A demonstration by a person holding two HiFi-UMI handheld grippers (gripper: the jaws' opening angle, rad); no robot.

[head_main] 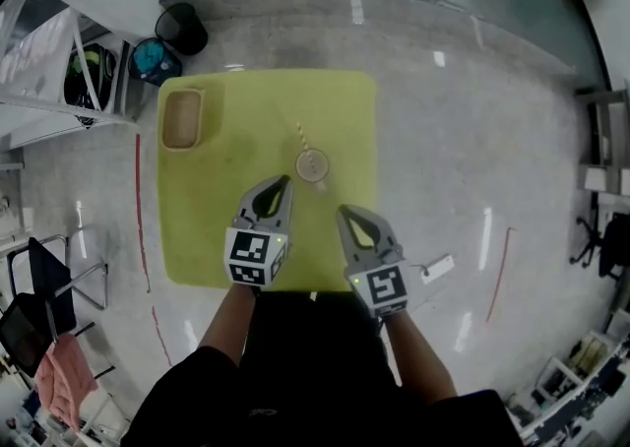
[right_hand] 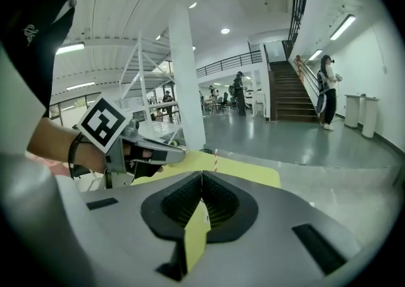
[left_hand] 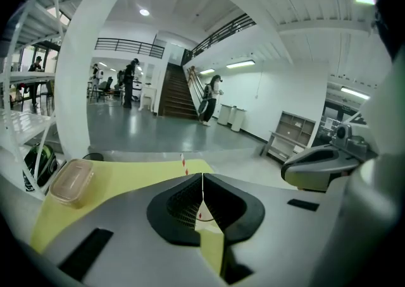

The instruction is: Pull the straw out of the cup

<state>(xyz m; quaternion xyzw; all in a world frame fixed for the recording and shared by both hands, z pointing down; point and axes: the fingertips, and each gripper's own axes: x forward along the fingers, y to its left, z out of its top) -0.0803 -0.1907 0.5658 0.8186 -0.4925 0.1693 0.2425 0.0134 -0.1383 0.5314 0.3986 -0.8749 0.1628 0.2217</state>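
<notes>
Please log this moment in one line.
left hand-held gripper shut, empty | right hand-held gripper shut, empty | straw in cup

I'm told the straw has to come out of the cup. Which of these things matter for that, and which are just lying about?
For the job:
cup
straw standing in it
left gripper and right gripper, jaws together, holding nothing

Just lying about:
plastic container on the yellow table
black bin on the floor
pink cloth
</notes>
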